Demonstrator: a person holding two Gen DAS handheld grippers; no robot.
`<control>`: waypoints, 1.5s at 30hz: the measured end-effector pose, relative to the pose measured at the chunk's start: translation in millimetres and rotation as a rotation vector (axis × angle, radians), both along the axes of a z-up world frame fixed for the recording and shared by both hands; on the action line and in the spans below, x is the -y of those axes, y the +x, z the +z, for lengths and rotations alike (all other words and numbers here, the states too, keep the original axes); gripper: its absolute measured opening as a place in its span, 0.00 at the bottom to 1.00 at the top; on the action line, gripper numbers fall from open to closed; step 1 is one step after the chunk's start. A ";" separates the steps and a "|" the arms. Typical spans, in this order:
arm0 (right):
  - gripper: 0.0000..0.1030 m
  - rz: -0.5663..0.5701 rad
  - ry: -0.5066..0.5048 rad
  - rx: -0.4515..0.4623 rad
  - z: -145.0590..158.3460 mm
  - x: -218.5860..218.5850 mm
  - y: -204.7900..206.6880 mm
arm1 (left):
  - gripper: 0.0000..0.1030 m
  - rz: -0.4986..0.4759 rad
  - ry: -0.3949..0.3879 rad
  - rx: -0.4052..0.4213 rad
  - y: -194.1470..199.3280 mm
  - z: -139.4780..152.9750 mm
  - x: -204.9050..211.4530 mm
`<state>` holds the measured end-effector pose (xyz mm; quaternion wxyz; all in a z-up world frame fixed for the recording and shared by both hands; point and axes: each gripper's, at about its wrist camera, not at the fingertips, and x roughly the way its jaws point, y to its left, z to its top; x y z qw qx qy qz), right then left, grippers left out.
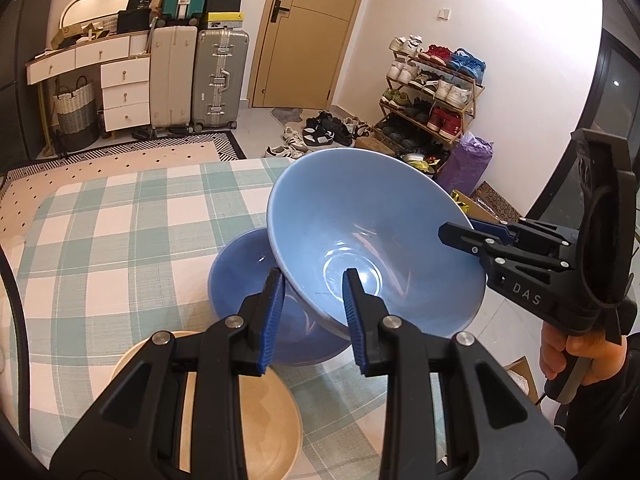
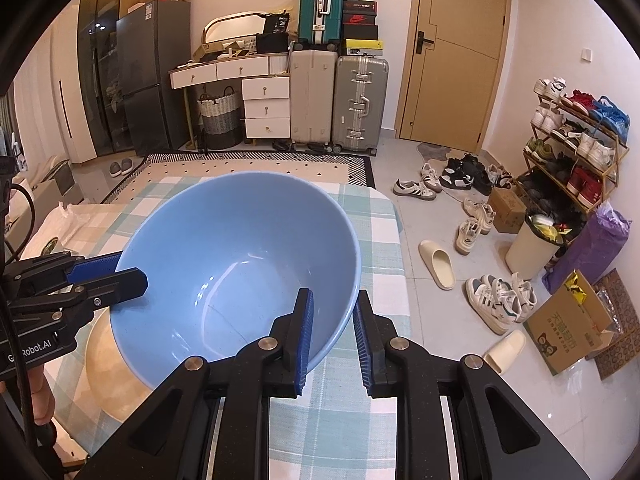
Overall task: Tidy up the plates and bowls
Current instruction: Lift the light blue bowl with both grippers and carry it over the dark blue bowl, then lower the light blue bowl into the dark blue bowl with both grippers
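A big light-blue bowl [image 1: 360, 216] hangs tilted above the table, gripped at its rim from two sides. My left gripper [image 1: 314, 280] is shut on the near rim, one pad inside and one outside. From the right, my right gripper [image 1: 452, 236] clamps the opposite rim. In the right wrist view the same bowl [image 2: 240, 240] fills the middle, with my right gripper [image 2: 334, 296] shut on its edge and my left gripper [image 2: 132, 272] on the far left rim. Under it sit a darker blue bowl [image 1: 240, 280] and a beige plate [image 1: 256, 408], the plate [image 2: 108, 368] partly hidden.
The table [image 1: 100, 240] wears a green-and-white checked cloth; its right edge [image 2: 394, 216] drops to a tiled floor strewn with shoes and slippers [image 2: 438, 258]. A shoe rack [image 2: 576, 140], a bin [image 2: 532, 240] and a cardboard box [image 2: 568, 332] stand to the right.
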<state>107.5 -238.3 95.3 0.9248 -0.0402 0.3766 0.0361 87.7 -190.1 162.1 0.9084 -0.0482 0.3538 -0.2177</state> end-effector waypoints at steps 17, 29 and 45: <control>0.20 0.043 0.013 -0.037 -23.3 -33.8 27.5 | 0.26 0.065 0.022 -0.032 11.7 -10.4 -33.6; 0.20 0.044 0.022 -0.080 -52.7 -38.6 44.0 | 0.26 0.076 0.040 -0.064 38.2 -37.4 -32.8; 0.20 0.038 0.015 -0.130 -86.6 -34.4 62.1 | 0.26 0.084 0.093 -0.088 68.4 -78.8 -24.5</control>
